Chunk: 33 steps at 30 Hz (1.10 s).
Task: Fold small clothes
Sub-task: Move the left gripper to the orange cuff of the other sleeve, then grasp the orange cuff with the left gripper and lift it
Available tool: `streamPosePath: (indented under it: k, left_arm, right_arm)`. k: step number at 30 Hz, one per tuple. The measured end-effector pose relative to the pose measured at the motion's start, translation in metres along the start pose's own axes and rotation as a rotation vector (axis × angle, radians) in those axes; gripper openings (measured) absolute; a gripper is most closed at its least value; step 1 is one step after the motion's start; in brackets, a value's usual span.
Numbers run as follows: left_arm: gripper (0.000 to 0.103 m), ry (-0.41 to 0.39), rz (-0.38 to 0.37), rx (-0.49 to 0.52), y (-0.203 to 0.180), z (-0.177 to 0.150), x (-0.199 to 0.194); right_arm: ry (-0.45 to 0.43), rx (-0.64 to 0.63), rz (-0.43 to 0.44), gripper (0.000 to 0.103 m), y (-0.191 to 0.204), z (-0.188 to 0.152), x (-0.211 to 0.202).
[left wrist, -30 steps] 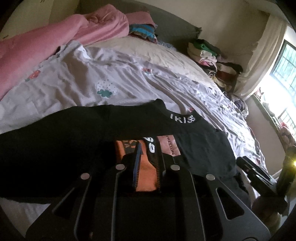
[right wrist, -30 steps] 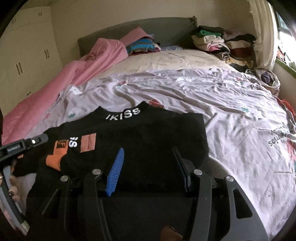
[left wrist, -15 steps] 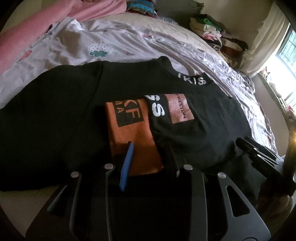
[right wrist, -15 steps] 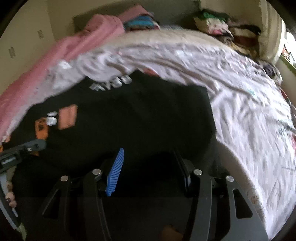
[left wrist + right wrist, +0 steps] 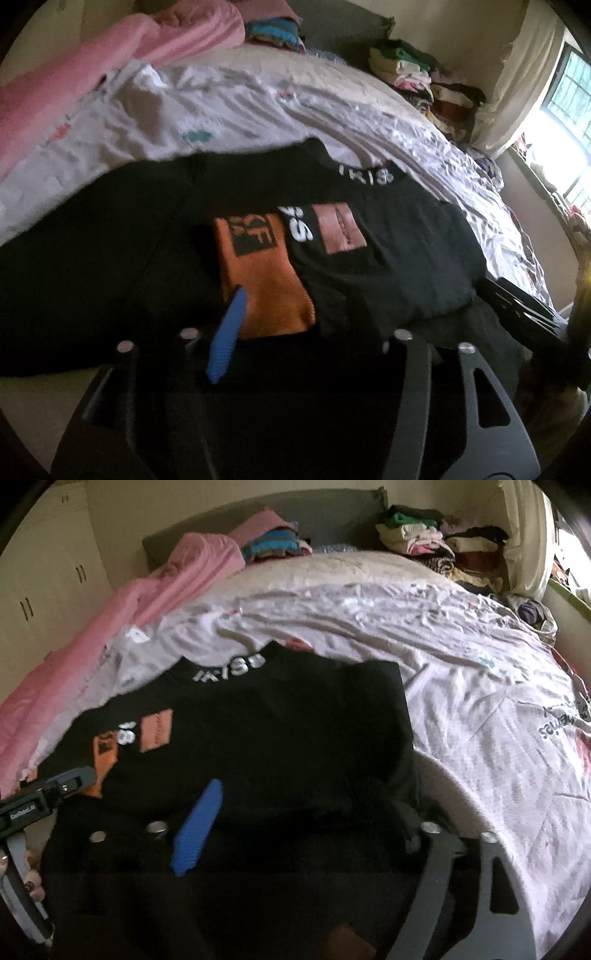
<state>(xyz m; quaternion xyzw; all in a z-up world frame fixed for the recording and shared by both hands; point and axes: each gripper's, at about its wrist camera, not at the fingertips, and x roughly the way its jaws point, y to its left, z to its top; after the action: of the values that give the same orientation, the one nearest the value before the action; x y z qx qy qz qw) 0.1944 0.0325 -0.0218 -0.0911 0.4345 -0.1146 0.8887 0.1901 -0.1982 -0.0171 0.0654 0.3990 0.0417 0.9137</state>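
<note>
Closest in, the left claw (image 5: 306, 328) sits low over the near hem of the black shirt (image 5: 388, 258), its fingers spread apart with the blue pad (image 5: 227, 336) resting just beside the orange cuff (image 5: 266, 291) — nothing pinched between them. The right claw (image 5: 299, 812) hovers over the other end of the same hem, its fingers also wide apart, one blue pad (image 5: 197, 827) showing against the dark cloth. The shirt lies spread flat on the bed (image 5: 480, 709), collar lettering (image 5: 231, 668) pointing away, one sleeve folded in across the chest so the orange cuff lies beside a pinkish patch (image 5: 340, 229). Beyond it stretches the rumpled pale sheet (image 5: 258, 103), a pink blanket (image 5: 110, 627) heaped along the left side, and — up against the headboard (image 5: 332, 520) — a pile of folded clothes (image 5: 436, 539).
</note>
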Motion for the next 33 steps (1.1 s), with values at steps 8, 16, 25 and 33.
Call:
streamPosePath:
  k: [8, 16, 25, 33]
  left_arm:
    - [0.087, -0.062, 0.060, -0.051, 0.015, -0.002, -0.023]
    - [0.093, -0.114, 0.132, -0.071, 0.033, -0.007, -0.048]
    - [0.093, -0.139, 0.204, -0.164, 0.073, -0.017, -0.069]
    - [0.093, -0.211, 0.296, -0.238, 0.106, -0.021, -0.096]
  right_arm:
    - [-0.070, 0.005, 0.040, 0.097, 0.012, -0.001, -0.026]
    - [-0.087, -0.033, 0.064, 0.097, 0.038, 0.000, -0.035]
    - [-0.097, -0.125, 0.117, 0.097, 0.086, 0.006, -0.042]
    - [-0.105, -0.218, 0.174, 0.097, 0.138, 0.009, -0.045]
